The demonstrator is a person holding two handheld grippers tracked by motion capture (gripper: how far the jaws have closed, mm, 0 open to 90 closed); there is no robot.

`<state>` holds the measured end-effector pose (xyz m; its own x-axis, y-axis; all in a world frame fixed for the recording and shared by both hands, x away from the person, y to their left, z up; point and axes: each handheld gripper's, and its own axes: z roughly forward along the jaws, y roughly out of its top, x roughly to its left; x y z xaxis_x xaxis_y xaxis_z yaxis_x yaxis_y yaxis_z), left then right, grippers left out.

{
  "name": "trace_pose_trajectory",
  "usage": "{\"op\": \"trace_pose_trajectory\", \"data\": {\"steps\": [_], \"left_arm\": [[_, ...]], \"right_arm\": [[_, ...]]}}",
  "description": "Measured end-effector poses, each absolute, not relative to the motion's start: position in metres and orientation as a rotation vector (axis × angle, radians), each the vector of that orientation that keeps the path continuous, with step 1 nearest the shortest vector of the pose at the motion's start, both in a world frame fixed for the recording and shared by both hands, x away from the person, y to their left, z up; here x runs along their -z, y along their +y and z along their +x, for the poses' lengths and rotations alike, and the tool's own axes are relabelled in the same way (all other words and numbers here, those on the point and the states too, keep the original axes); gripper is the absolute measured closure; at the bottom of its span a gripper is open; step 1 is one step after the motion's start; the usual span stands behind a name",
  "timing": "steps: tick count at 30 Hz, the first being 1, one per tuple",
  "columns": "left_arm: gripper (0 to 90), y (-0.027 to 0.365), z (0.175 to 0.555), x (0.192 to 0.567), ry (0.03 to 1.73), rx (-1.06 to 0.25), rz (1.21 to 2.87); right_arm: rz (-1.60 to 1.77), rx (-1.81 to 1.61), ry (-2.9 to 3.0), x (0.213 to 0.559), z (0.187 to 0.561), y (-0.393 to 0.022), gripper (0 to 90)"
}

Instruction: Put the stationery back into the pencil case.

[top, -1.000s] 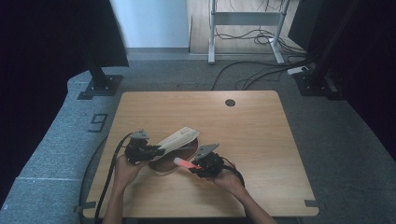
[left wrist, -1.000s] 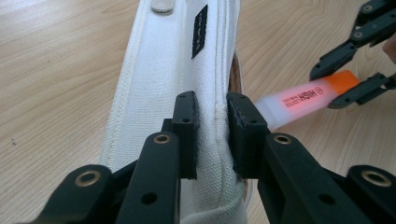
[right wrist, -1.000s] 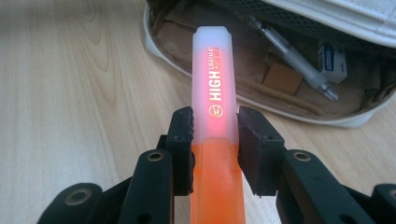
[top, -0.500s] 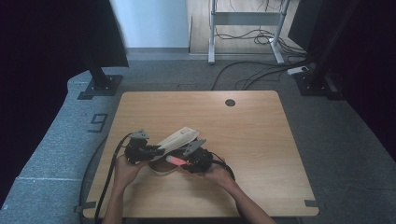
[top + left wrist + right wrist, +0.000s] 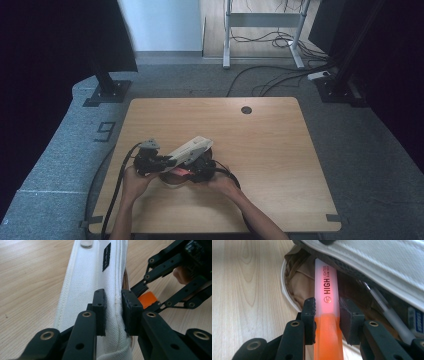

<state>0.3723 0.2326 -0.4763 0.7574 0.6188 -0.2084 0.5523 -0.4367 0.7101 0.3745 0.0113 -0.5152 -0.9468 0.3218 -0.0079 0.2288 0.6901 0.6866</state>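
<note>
A white canvas pencil pouch (image 5: 195, 147) lies tilted on the wooden table (image 5: 270, 150), near its front left. My left gripper (image 5: 113, 307) is shut on the pouch's upper flap (image 5: 90, 277) and holds its mouth open. My right gripper (image 5: 325, 307) is shut on an orange highlighter (image 5: 325, 290) marked "HIGH LIGHTER". The highlighter's front end reaches into the open mouth, over the brown lining (image 5: 299, 277). A grey pen (image 5: 387, 312) lies inside the pouch. In the high view, the left gripper (image 5: 167, 161) and right gripper (image 5: 194, 172) meet at the pouch's near end.
A round cable hole (image 5: 246, 109) sits at the table's far edge. Beyond the table, a stand base (image 5: 107, 92) and loose cables (image 5: 260, 85) lie on the grey floor. The person's forearms (image 5: 245, 210) come in over the front edge.
My right gripper has moved left with the highlighter, up to the pouch's open mouth. The left gripper and the pouch have stayed put.
</note>
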Motion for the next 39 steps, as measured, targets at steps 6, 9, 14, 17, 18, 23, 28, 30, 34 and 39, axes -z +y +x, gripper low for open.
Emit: {"op": "trace_pose_trajectory", "data": {"steps": [6,9,14,17,18,23,28,30,34,39], "left_arm": [[74.3,0.233,0.372,0.476,0.875,-0.1,2.139],[74.3,0.232,0.372,0.476,0.874,-0.1,2.139],[74.3,0.233,0.372,0.476,0.872,-0.097,2.142],[74.3,0.233,0.372,0.477,0.874,-0.094,2.141],[74.2,0.233,0.372,0.477,0.875,-0.094,2.141],[74.2,0.233,0.372,0.477,0.874,-0.092,2.142],[74.1,0.233,0.372,0.477,0.874,-0.091,2.143],[74.2,0.233,0.372,0.477,0.873,-0.091,2.144],[74.1,0.233,0.372,0.477,0.874,-0.09,2.146],[73.9,0.233,0.372,0.478,0.874,-0.086,2.146]], "right_arm": [[0.436,-1.099,2.778,0.518,0.379,0.024,65.5],[0.434,-1.103,2.78,0.52,0.381,0.029,65.5],[0.431,-1.087,2.782,0.524,0.384,0.034,65.0],[0.428,-1.081,2.786,0.526,0.386,0.035,62.8],[0.439,-1.078,2.784,0.527,0.386,0.035,60.1],[0.463,-1.066,2.766,0.527,0.386,0.026,53.4],[0.491,-1.055,2.747,0.526,0.386,0.012,53.2],[0.504,-1.046,2.743,0.526,0.387,0.005,53.5],[0.545,-1.044,2.717,0.527,0.39,-0.008,56.7],[0.572,-1.047,2.697,0.526,0.391,-0.018,65.4]]}}
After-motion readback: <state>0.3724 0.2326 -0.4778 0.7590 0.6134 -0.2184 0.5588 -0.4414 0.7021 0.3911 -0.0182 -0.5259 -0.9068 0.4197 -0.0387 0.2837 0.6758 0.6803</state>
